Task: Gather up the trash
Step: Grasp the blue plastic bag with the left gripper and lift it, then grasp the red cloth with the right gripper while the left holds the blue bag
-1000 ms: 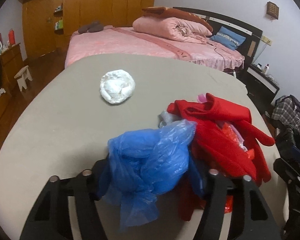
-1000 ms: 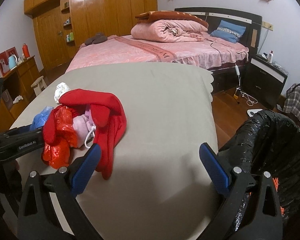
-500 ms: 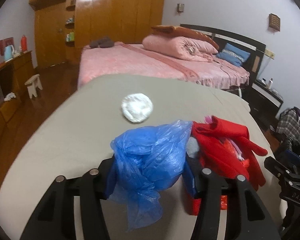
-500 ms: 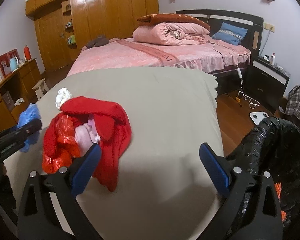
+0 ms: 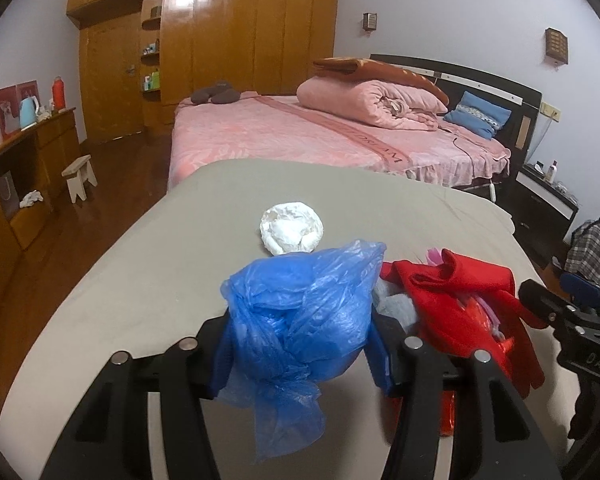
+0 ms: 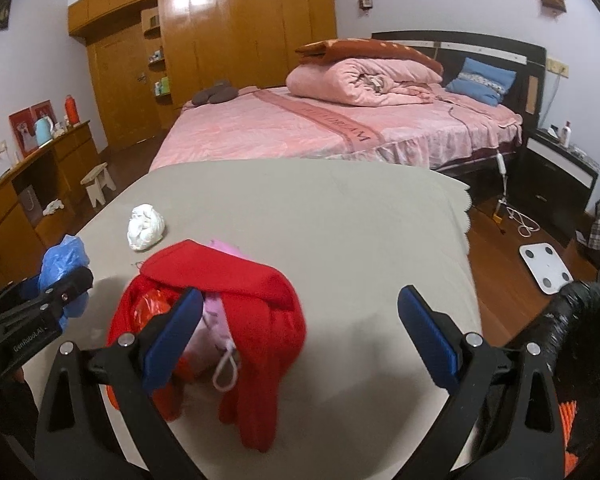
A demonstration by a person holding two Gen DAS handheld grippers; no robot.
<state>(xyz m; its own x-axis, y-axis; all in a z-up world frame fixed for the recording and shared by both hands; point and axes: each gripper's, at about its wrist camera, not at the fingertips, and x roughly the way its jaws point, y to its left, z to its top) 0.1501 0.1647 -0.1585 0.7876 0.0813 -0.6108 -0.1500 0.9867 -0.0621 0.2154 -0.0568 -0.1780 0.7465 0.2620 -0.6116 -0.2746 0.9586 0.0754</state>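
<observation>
My left gripper is shut on a crumpled blue plastic bag, held a little above the grey table cloth; the bag's tail hangs below the pads. The bag also shows at the left of the right wrist view. A white crumpled wad lies on the cloth just beyond it. To the right sits a red garment pile with a pink cloth and a red-orange plastic bag tucked in it. My right gripper stands open over the pile's near side, its left pad over the pile.
A black trash bag stands open at the table's right, off its edge. Beyond the table is a pink bed. A white scale lies on the wooden floor at right; a wooden dresser runs along the left wall.
The left gripper tightened on the blue bag and lifted it off the cloth. The right gripper moved left, from beside the trash bag to over the red pile.
</observation>
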